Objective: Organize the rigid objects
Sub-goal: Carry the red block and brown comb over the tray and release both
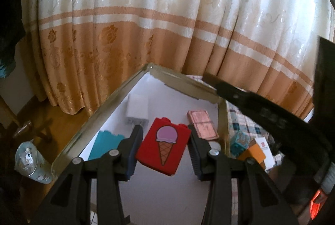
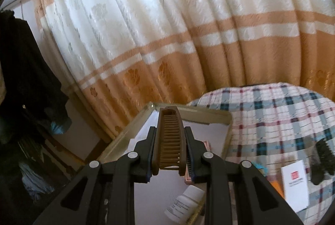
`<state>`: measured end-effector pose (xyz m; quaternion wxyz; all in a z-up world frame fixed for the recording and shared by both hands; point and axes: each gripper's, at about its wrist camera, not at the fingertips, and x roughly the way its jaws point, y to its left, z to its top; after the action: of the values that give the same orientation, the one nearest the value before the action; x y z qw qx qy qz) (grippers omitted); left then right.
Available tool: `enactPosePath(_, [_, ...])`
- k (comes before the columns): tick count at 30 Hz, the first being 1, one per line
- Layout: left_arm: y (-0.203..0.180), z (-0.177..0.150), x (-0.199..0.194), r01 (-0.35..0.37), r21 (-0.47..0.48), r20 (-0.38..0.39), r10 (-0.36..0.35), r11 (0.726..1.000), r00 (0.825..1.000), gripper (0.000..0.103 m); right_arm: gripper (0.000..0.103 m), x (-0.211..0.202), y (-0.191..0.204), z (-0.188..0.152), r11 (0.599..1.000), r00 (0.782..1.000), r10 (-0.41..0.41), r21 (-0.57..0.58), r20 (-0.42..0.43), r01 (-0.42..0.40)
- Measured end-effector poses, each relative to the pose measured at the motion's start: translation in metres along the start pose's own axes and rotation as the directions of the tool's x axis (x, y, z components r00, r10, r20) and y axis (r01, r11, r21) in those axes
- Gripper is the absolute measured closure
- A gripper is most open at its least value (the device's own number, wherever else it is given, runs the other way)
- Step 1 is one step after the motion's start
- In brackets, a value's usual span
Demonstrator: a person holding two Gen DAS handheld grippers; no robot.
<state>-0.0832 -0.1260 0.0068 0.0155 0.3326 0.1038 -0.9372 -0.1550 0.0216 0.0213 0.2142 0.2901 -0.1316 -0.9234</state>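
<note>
Left wrist view: the left gripper (image 1: 165, 141) pinches a red block (image 1: 164, 146) printed with an ice-cream cone, its pads pressed on the block's two long sides so the printed face stays up. The block hangs above the white floor of a shallow tray (image 1: 100, 114), evidently the collecting place. Already lying in the tray are a white plug adapter (image 1: 137, 108) toward the far corner, a teal piece (image 1: 106, 144) at the near left, and a pink-brown flat case (image 1: 202, 124) by the right wall. Outside the right wall, on the checked cloth (image 1: 240, 120), lie a teal patterned block (image 1: 240, 142) and an orange box (image 1: 254, 153), probably still to be sorted.

Right wrist view: the right gripper (image 2: 169, 147) is clamped on a brown comb (image 2: 170, 137), held lengthwise along the fingers with the teeth facing the camera, over the same tray (image 2: 209, 116). A white bottle (image 2: 185, 204) lies at the tray's near edge; a white card (image 2: 295, 185) and a black brush (image 2: 322, 160) rest on the cloth to the right. Both grips look suited to lowering each item flat into free floor space.
</note>
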Motion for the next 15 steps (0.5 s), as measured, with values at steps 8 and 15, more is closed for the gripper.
enactPosePath(8, [-0.004,-0.016,-0.005,-0.046,0.045,-0.011,0.047,0.998,0.999,0.061,0.075,0.017,0.012,-0.016,0.999,0.998,0.036,-0.038,-0.059,-0.038])
enactPosePath(15, [-0.007,-0.023,0.001,-0.019,0.063,-0.035,0.022,0.998,0.999,0.061,0.075,0.024,0.008,-0.023,0.997,0.993,0.063,-0.039,-0.096,-0.067])
